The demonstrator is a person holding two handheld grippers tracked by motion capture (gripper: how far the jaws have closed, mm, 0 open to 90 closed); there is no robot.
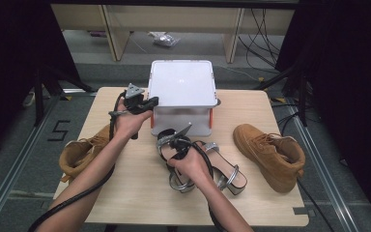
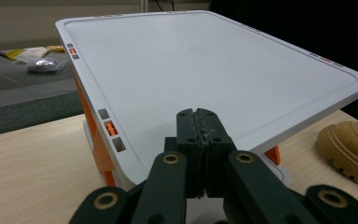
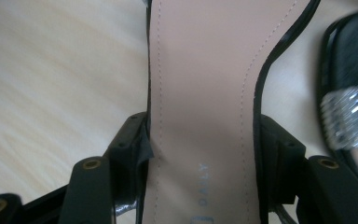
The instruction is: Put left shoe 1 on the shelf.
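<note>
Sandal [image 3: 200,93] sole between right gripper [image 3: 203,144] jaws.

On the pale insole of the sandal [image 3: 200,93] in my right gripper view I can read the word "DAILY", printed in small grey letters near the bottom edge; something printed below it is cut off. In the high view, a black mark like the numeral "5" sits on the floor [image 1: 60,129] left of the table [image 1: 140,193].
</note>
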